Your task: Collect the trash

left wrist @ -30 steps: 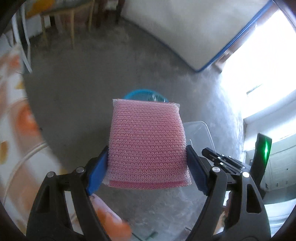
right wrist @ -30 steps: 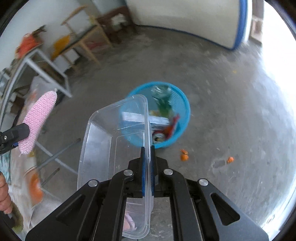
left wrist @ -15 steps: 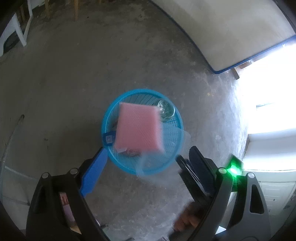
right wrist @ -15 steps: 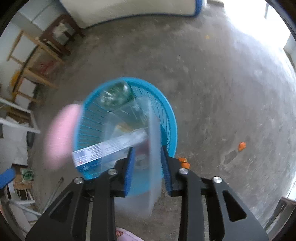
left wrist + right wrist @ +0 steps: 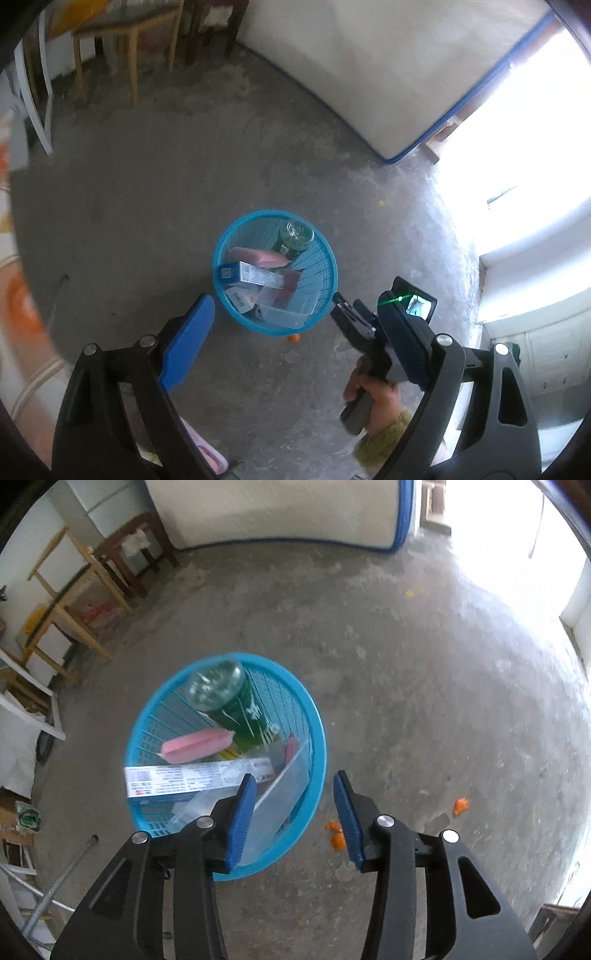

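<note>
Both hand-held grippers hang above a round blue mesh basket (image 5: 274,272) that stands on a bare concrete floor (image 5: 147,206). In the left wrist view the left hand-held gripper (image 5: 295,332) has its blue-padded jaws spread wide, with nothing between them but floor and the basket's near rim. In the right wrist view the right hand-held gripper (image 5: 295,812) has its jaws opening, part-way apart; between them show only the basket's rim and the floor, and neither pad presses on anything. The trash lies inside the basket: a pink scouring sponge (image 5: 197,746) rests across the middle, a long white printed carton (image 5: 199,777) lies just in front of it, a green bottle (image 5: 225,698) leans against the far wall with its clear base turned toward the camera, and a clear plastic container (image 5: 280,797) sits tilted against the near wall, partly behind the right gripper's left pad. A red wrapper shows beside the container, too small to make out. Orange scraps (image 5: 336,836) lie on the floor just outside the basket, with another further right. The left view also catches the person's hand (image 5: 373,397) and a green sleeve cuff on the right gripper's handle. Wooden tables (image 5: 74,602) and a blue-edged mattress (image 5: 369,74) stand along the far wall.
</note>
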`<state>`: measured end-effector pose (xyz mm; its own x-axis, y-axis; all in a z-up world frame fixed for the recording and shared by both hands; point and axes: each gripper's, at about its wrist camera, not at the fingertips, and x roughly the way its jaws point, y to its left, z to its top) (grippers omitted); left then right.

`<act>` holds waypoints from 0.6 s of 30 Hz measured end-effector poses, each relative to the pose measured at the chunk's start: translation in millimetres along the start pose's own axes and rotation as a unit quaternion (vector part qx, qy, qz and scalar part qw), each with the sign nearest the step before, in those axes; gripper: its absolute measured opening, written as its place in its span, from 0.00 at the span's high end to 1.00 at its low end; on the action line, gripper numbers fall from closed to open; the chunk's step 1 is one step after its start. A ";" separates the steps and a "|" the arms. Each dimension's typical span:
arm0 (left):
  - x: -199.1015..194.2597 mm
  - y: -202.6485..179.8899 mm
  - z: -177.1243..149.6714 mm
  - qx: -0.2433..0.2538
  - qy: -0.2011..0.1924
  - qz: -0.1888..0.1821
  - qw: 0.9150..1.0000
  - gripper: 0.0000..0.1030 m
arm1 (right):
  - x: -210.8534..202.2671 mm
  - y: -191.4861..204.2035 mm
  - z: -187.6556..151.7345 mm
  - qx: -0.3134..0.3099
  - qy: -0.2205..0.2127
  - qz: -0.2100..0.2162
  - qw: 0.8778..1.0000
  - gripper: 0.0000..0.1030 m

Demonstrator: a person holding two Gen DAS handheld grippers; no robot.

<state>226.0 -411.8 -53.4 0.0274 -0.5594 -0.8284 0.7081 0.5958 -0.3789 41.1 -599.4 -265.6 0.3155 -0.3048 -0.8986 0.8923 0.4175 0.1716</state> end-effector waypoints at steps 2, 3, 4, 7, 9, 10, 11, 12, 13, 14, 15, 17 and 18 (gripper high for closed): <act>-29.0 0.2 -12.3 0.009 -0.024 0.005 1.000 0.17 | -16.9 -1.9 -2.6 -0.010 -0.017 0.010 1.000 0.57; -46.7 2.0 -20.6 0.011 -0.039 0.005 0.999 0.17 | -27.2 -2.2 -4.2 -0.016 -0.024 0.017 0.999 0.57; -59.8 2.6 -27.4 0.012 -0.052 0.007 0.999 0.17 | -38.4 -2.0 -5.8 -0.022 -0.032 0.024 0.999 0.57; -105.7 11.6 -57.2 0.016 -0.092 0.024 0.995 0.17 | -72.5 3.8 -12.4 -0.047 -0.045 0.049 0.997 0.57; -137.3 21.2 -86.9 0.018 -0.118 0.050 0.992 0.16 | -107.5 14.2 -22.4 -0.079 -0.062 0.075 0.992 0.51; -147.8 26.0 -98.7 0.016 -0.126 0.059 0.990 0.15 | -120.7 19.8 -26.6 -0.092 -0.067 0.084 0.990 0.43; -159.0 31.9 -112.5 0.011 -0.135 0.072 0.988 0.14 | -138.2 27.9 -33.1 -0.113 -0.075 0.097 0.986 0.42; -173.3 40.3 -130.6 0.002 -0.146 0.092 0.985 0.14 | -160.3 39.7 -42.1 -0.143 -0.082 0.113 0.980 0.39; -182.5 45.8 -141.9 -0.004 -0.153 0.104 0.983 0.13 | -177.6 49.9 -49.4 -0.166 -0.086 0.127 0.974 0.35; -194.0 54.0 -158.4 -0.016 -0.161 0.121 0.979 0.13 | -190.9 58.8 -55.3 -0.184 -0.088 0.137 0.969 0.33; -203.6 61.4 -172.7 -0.032 -0.169 0.135 0.976 0.13 | -212.4 73.4 -67.3 -0.215 -0.091 0.159 0.959 0.29; -223.1 74.2 -199.7 -0.060 -0.183 0.154 0.969 0.13 | -243.3 97.6 -87.6 -0.262 -0.093 0.191 0.941 0.24; -233.2 80.3 -214.3 -0.074 -0.190 0.170 0.964 0.13 | -260.2 111.9 -100.7 -0.287 -0.095 0.206 0.931 0.21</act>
<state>125.2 -109.9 21.0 0.5165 -0.4722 -0.7143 0.5056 0.8414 -0.1907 26.3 -387.2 -53.2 0.6922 -0.1406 -0.7079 0.3805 0.9046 0.1924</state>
